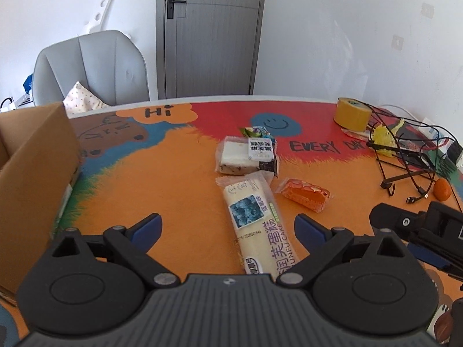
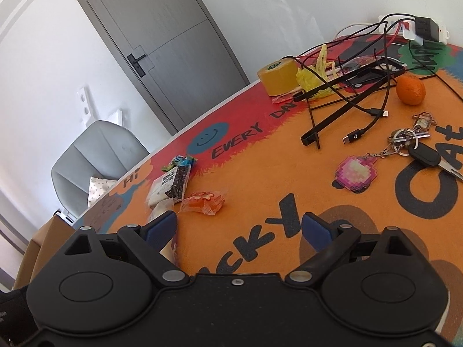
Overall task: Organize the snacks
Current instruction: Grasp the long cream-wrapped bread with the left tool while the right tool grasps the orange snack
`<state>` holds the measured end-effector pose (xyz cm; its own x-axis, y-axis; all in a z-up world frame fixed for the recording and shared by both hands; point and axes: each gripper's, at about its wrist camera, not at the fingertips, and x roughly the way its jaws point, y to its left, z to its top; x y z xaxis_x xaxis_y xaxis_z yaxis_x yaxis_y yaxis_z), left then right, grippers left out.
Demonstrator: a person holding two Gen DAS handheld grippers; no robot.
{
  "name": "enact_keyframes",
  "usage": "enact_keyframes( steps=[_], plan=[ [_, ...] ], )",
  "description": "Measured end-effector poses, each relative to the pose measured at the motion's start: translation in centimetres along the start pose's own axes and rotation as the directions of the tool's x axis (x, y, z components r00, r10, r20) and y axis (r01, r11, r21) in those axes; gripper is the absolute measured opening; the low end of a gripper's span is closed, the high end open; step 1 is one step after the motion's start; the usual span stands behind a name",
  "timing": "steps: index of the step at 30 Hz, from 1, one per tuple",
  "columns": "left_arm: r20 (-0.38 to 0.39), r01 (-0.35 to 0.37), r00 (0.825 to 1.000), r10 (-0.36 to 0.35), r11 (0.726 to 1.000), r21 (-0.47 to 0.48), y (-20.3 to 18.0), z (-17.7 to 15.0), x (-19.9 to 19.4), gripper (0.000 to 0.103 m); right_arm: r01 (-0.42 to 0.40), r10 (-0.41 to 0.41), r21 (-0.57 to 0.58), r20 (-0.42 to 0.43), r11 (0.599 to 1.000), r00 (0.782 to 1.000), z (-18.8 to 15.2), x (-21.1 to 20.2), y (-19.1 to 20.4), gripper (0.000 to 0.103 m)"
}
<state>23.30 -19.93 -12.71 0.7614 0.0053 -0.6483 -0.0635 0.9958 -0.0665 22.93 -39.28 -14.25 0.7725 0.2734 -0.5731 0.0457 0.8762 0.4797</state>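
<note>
snacks lie in a small group on the colourful surface [image 1: 179, 179], all of them outside the cardboard box [image 1: 34, 173] that stands at the left edge. nearest to the left claw [image 1: 228, 231] is the long cake pack [image 1: 254, 225]; its near end lies between the two blue fingers, but the pads do not touch it. the left claw is wide apart and holds nothing. the right claw [image 2: 238, 231] is also wide apart and empty, and it is over bare orange surface, with its left finger close to the near end of the same long pack.

i judge that the step in hand is the approach to the first snack, and the sorting itself is not yet begun. the next move calls for lowering the left claw so that the fingers come to both long sides of the cake pack, then closing gently, because the wrapper is soft and thin.

a little farther lies the orange snack pack [image 1: 303, 193], just beside the long one, and behind them the square rice cake pack [image 1: 246, 156] with a small green wrapper [image 1: 256, 131] behind it. the way to the box on the left is open. on the right are black cables [image 1: 405, 156], a tape roll [image 1: 351, 114] and an orange fruit [image 1: 442, 189], so there is less room there.
</note>
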Motion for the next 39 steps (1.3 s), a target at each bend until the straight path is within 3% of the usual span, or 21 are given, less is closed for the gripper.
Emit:
enact_keyframes(
  steps=[3,6,11,14,19,23,29,39],
  plan=[
    [-0.017,0.0,1.0,0.0,1.0,0.001,-0.5,-0.1,1.1,0.098,0.043,-0.043,-0.018,0.001,0.999,0.999,0.4,0.6,0.0,0.094],
    [-0.023,-0.006,1.0,0.007,1.0,0.008,-0.8,-0.1,1.9,0.097,0.027,-0.027,-0.008,-0.005,1.0,1.0,0.8,1.2,-0.3,0.094],
    [-0.067,0.0,0.998,-0.001,1.0,-0.019,-0.5,-0.1,3.3,0.086,0.028,-0.028,-0.056,-0.002,0.998,1.0,1.6,2.1,0.4,0.094],
    [-0.069,0.005,0.998,-0.007,1.0,-0.024,-0.2,-0.1,3.5,0.077,0.01,-0.01,-0.08,0.001,0.997,1.0,2.1,2.7,0.8,0.094],
    [-0.063,0.013,0.998,-0.015,0.999,-0.035,0.7,0.1,3.4,0.038,0.014,-0.015,-0.082,-0.014,0.997,1.0,2.4,4.1,1.3,0.094],
    [-0.068,0.035,0.997,-0.04,0.996,-0.077,2.4,0.5,3.3,0.033,-0.005,0.003,-0.12,-0.016,0.993,1.0,2.5,4.8,2.7,0.094],
    [-0.062,0.012,0.998,-0.019,0.994,-0.11,4.1,1.1,3.0,0.03,-0.02,0.017,-0.172,-0.021,0.985,1.0,2.6,5.6,4.9,0.094],
    [-0.049,-0.019,0.999,0.011,0.988,-0.153,6.5,2.0,2.8,0.03,-0.04,0.032,-0.234,-0.039,0.971,0.999,2.8,7.8,6.9,0.073]
  ],
)
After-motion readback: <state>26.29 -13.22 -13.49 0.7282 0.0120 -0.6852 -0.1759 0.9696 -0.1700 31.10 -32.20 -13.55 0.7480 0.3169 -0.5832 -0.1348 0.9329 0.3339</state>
